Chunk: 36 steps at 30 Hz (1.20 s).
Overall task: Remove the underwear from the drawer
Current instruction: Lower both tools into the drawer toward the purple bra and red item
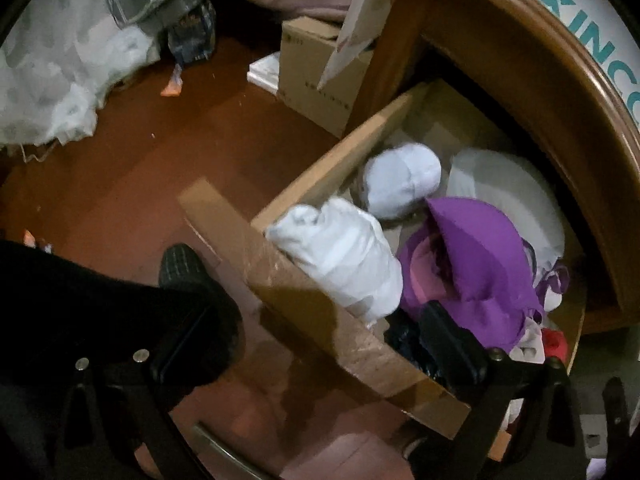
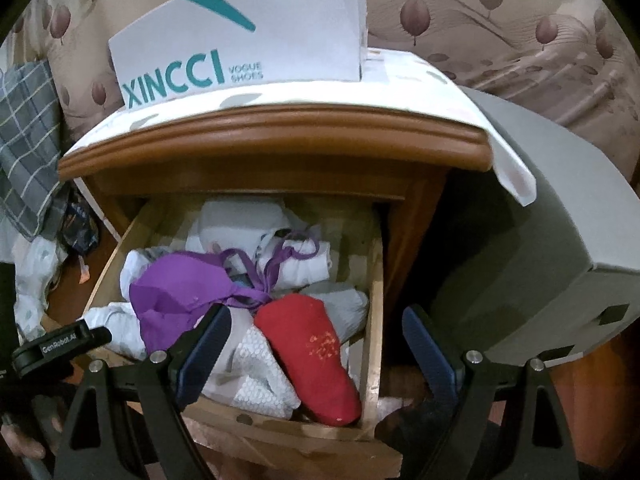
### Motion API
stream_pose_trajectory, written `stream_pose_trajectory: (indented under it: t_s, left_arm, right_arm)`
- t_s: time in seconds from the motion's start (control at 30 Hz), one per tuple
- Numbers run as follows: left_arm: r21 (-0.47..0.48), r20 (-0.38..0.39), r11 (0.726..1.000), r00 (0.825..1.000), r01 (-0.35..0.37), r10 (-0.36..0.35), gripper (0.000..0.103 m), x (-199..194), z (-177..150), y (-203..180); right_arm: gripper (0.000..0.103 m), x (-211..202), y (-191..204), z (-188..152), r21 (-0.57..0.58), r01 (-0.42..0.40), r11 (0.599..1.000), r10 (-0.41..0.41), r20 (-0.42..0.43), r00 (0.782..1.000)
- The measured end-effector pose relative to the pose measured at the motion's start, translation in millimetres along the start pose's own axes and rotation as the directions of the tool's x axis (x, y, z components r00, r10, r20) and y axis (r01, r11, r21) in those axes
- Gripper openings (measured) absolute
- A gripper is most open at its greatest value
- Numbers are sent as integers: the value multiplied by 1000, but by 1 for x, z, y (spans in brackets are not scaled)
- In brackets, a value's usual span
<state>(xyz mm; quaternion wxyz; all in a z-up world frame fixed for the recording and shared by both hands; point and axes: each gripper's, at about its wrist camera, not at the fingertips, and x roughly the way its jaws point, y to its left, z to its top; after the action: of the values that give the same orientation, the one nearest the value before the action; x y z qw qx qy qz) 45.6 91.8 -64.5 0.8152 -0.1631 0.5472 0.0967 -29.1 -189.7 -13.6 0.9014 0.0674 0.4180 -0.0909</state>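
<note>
the drawer (image 2: 374,280) stands pulled out of the nightstand (image 2: 276,148). a shoe box (image 2: 240,40) sits on the nightstand top. in the drawer, a bra (image 2: 176,284) lies left of a sock (image 2: 316,352), folded cloths (image 2: 256,372) beneath both.

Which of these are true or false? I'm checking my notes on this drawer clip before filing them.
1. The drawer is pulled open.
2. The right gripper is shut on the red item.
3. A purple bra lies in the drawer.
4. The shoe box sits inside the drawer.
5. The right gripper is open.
1. True. The drawer is out, with clothes showing inside.
2. False. The right gripper holds nothing; the red item lies loose in the drawer between its spread fingers.
3. True. The purple bra lies on the white clothes.
4. False. The shoe box stands on top of the cabinet.
5. True. Its fingers stand wide apart.
</note>
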Motion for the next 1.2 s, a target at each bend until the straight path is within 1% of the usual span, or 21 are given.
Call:
stream_pose_trajectory:
  t_s: [0.1, 0.13, 0.23, 0.3, 0.37, 0.4, 0.43, 0.5, 0.53, 0.63, 0.73, 0.8, 0.87, 0.97, 1.03, 1.1, 1.13, 1.2]
  left_arm:
    - [35, 73, 999, 997, -33, 30, 100, -16, 5, -5]
    - [66, 95, 997, 995, -36, 30, 100, -23, 7, -9]
    - [146, 147, 989, 989, -30, 8, 100, -40, 11, -22]
    - [241, 184, 970, 983, -28, -18, 100, -51, 17, -34]
    - [337, 184, 941, 982, -23, -42, 100, -55, 23, -47]
    - [361, 179, 932, 983, -20, -48, 100, -55, 25, -48]
    - [399, 158, 917, 985, -1, -68, 100, -55, 29, -52]
    - [438, 121, 898, 987, 38, -101, 100, -53, 33, -58]
    - [446, 94, 893, 989, 59, -113, 100, -51, 35, -60]
    - [442, 43, 891, 990, 103, -136, 100, -44, 43, -63]
    - [472, 58, 876, 989, 95, -138, 100, -43, 44, -67]
    - [488, 48, 867, 989, 101, -141, 100, -39, 43, -67]
    - [500, 18, 856, 987, 131, -162, 100, -35, 43, -67]
    - [493, -12, 855, 984, 163, -181, 100, -29, 43, -65]
    - [472, -24, 866, 985, 162, -171, 100, -24, 45, -62]
    - [478, -21, 868, 989, 139, -146, 100, -20, 44, -62]
    - [489, -3, 865, 992, 111, -125, 100, -19, 43, -63]
    - [528, 35, 847, 995, 60, -93, 98, -18, 41, -66]
  right_arm:
    - [90, 6, 3, -1, -25, 2, 1000, -3, -31, 1000]
    - [90, 9, 4, -1, -35, -2, 999, 0, -51, 999]
    - [90, 17, 3, -1, -47, -14, 999, 9, -106, 994]
    - [90, 18, 2, 0, -59, -16, 998, 10, -115, 993]
    - [90, 19, 3, 4, -101, -4, 995, -9, -132, 991]
    - [90, 21, 4, 5, -118, -3, 993, -13, -139, 990]
    - [90, 25, 4, 7, -136, -6, 991, -16, -157, 988]
    - [90, 34, 3, 9, -140, -19, 990, -9, -199, 980]
    - [90, 38, 2, 10, -138, -33, 990, 2, -216, 976]
    - [90, 53, 3, 12, -152, -51, 987, 9, -266, 964]
    - [90, 66, 6, 15, -184, -81, 980, 20, -316, 949]
    - [90, 75, 7, 16, -200, -86, 976, 14, -336, 942]
    - [90, 83, 7, 18, -211, -88, 973, 8, -353, 936]
    - [90, 93, 11, 20, -225, -107, 968, 14, -379, 925]
    - [90, 98, 15, 18, -258, -101, 961, -8, -389, 921]
    - [90, 106, 15, 17, -268, -94, 959, -25, -412, 911]
    - [90, 109, 15, 17, -268, -96, 959, -25, -416, 909]
    - [90, 113, 15, 18, -278, -95, 956, -32, -422, 906]
